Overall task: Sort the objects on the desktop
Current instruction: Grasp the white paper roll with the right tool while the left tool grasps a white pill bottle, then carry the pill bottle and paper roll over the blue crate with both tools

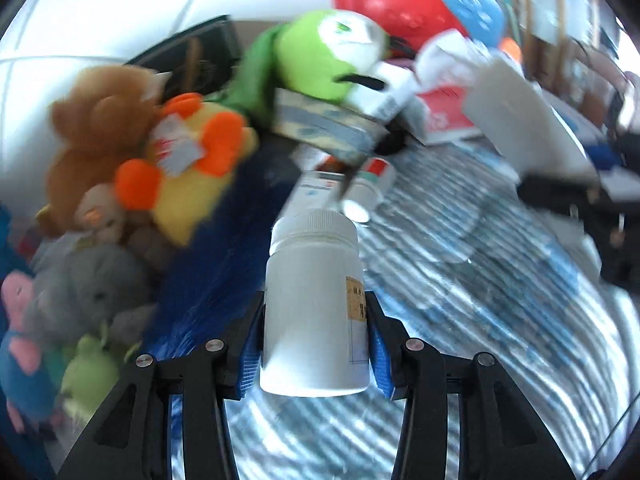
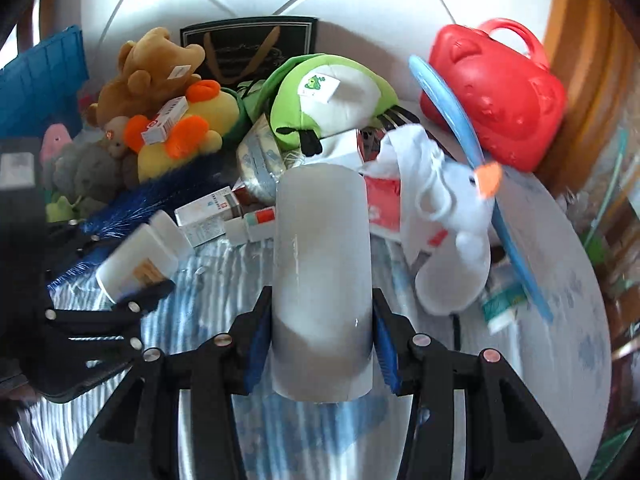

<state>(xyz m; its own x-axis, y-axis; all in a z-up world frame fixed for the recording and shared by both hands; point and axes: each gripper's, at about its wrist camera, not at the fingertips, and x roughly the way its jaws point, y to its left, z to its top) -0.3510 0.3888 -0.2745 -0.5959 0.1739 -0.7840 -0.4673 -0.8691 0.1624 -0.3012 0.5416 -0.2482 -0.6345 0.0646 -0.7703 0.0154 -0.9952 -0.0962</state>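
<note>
My left gripper (image 1: 316, 320) is shut on a white pill bottle (image 1: 312, 276) with a screw cap and a tan label, its blue pads pressed on both sides. From the right wrist view the same bottle (image 2: 136, 256) shows at the left, tilted, above the cloth. My right gripper (image 2: 322, 320) is shut on a tall plain white cylinder (image 2: 322, 248), gripped at its lower half. Beyond both lie medicine boxes (image 2: 204, 216) and a small red and green tube (image 2: 260, 218) on the striped tablecloth (image 2: 224, 280).
Plush toys pile up at the back left: a brown bear (image 2: 152, 68), a yellow duck (image 2: 188, 128), a green frog (image 2: 324, 96). A red plastic case (image 2: 496, 96), a blue paddle (image 2: 452, 112) and a white plush (image 2: 456, 240) crowd the right. A blue brush (image 2: 152, 204) lies left.
</note>
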